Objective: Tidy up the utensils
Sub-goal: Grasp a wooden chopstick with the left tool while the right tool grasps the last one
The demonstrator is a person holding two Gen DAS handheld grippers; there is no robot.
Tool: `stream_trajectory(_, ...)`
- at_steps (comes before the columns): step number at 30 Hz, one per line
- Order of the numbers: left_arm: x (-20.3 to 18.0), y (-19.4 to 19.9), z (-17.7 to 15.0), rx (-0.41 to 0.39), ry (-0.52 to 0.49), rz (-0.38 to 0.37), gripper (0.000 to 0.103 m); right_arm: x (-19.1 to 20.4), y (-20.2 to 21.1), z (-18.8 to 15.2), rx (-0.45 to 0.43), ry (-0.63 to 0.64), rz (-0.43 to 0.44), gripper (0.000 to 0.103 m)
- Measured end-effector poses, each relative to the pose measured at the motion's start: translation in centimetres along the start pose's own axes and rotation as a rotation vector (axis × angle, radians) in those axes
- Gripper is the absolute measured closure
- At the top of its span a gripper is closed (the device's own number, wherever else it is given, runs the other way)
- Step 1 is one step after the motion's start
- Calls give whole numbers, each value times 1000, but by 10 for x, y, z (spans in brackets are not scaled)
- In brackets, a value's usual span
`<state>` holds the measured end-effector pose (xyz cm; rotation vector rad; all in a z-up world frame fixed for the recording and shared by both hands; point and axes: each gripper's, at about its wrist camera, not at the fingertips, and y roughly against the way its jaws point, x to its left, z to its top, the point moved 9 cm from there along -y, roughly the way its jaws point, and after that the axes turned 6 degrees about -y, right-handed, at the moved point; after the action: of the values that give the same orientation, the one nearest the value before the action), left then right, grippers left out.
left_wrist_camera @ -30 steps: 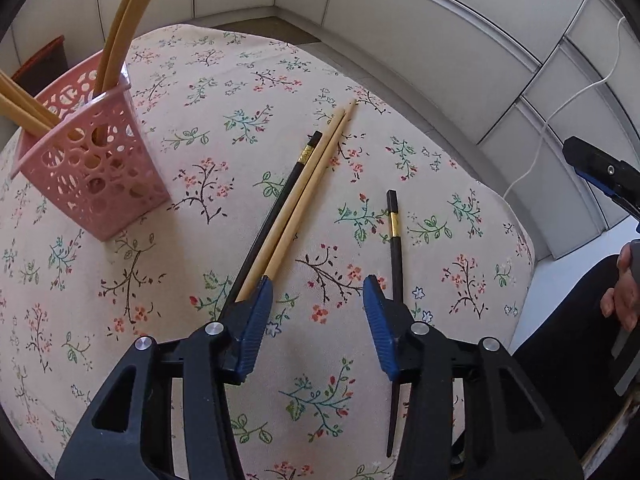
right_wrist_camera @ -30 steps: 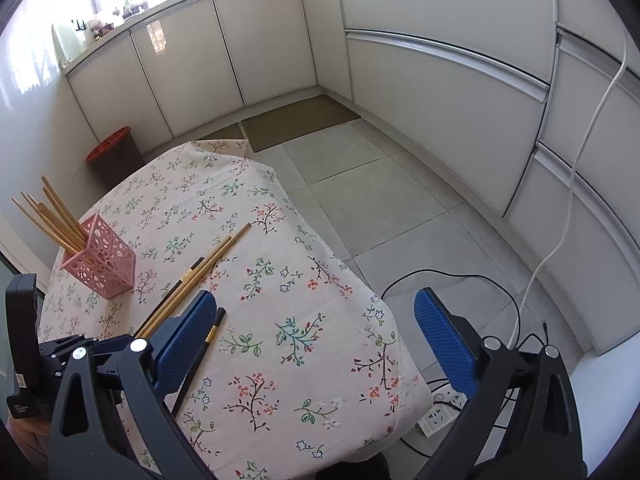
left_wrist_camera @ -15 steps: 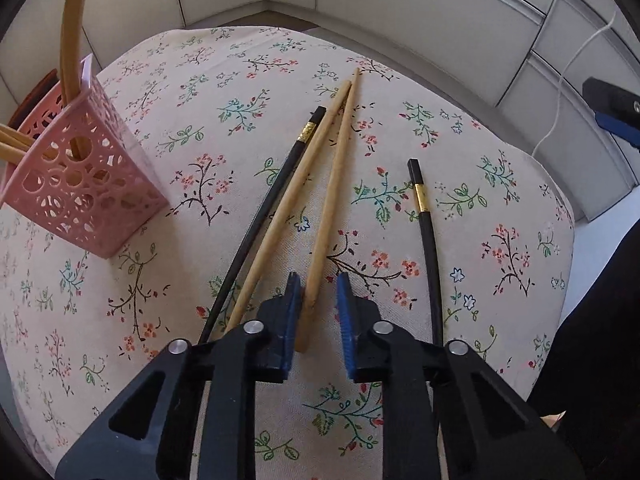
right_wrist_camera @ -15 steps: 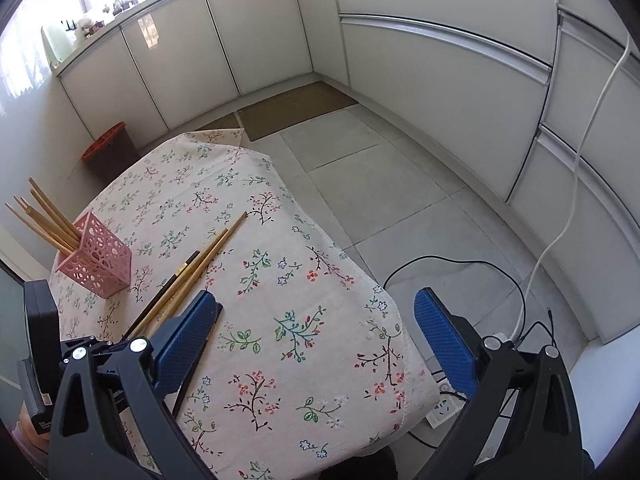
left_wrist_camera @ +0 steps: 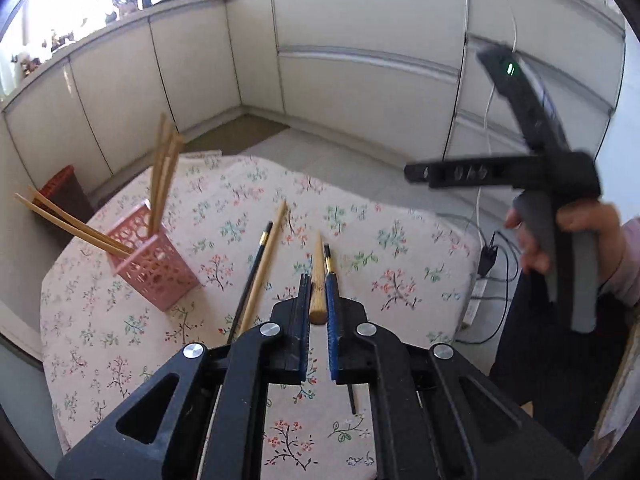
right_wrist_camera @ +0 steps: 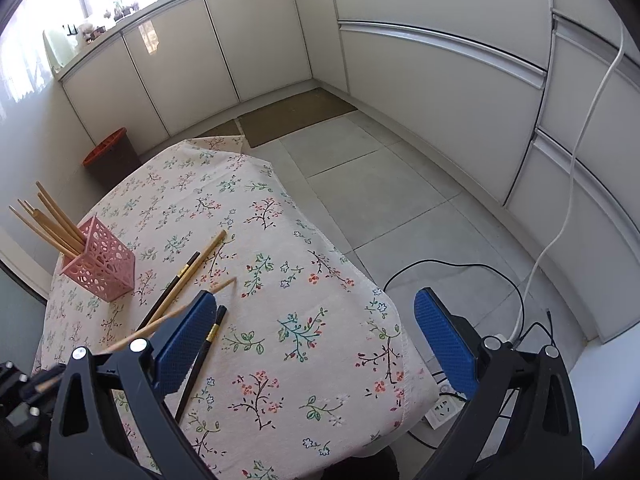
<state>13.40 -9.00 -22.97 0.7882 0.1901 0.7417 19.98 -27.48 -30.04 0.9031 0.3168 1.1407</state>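
Our left tool [left_wrist_camera: 318, 300] has just clamped shut on a wooden chopstick [left_wrist_camera: 318, 280] and lifted it off the floral tabletop [left_wrist_camera: 400, 248]; a second ago it lay there with the others. Next we judge it goes into the pink holder [left_wrist_camera: 154, 268]. Our right tool [right_wrist_camera: 316, 344] waits with its blue pads wide apart, empty, over the tabletop edge.

A cream tablecloth [right_wrist_camera: 280, 280] printed with small red, green and blue floral sprigs fills the lower left of both views; a pink perforated basket [right_wrist_camera: 100, 270] at the left edge holds pale tan wooden chopsticks [right_wrist_camera: 48, 220]. Two black chopsticks with gold bands [right_wrist_camera: 202, 354] lie by a tan one [right_wrist_camera: 200, 268] at centre left; the gripper pads [right_wrist_camera: 444, 338] at the bottom are blue on black frames; the bin [right_wrist_camera: 110, 158] at upper left is brown with an orange rim.
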Motion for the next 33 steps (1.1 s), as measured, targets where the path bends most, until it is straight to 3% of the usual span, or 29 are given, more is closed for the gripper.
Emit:
stream_trajectory(6, 21, 57, 38, -196, 105, 31, 97, 9, -8, -2, 43, -1, 6, 7)
stream_trajectory(11, 33, 87, 52, -298, 142, 20, 97, 31, -40, 2, 233, -151, 112, 7)
stream_trajectory(16, 38, 113, 49, -375, 167, -2, 97, 66, -92, 14, 390, -302, 141, 9)
stream_trajectory(20, 42, 127, 48, -420, 169, -3, 96, 87, -138, 15, 482, -332, 64, 33)
stream_trajectory(25, 52, 135, 44, -453, 187, -7, 96, 107, -173, 19, 483, -313, -20, 44)
stream_trajectory(28, 58, 138, 41, -467, 197, -11, 96, 112, -190, 12, 518, -305, -77, 66)
stream_trajectory(30, 61, 140, 40, -474, 203, -11, 96, 118, -191, 18, 472, -277, -99, 73)
stream_trajectory(31, 62, 140, 39, -476, 205, -13, 96, 121, -193, 16, 478, -267, -105, 90)
stream_trajectory(33, 65, 141, 38, -478, 209, -8, 96, 122, -191, 17, 436, -268, -115, 93)
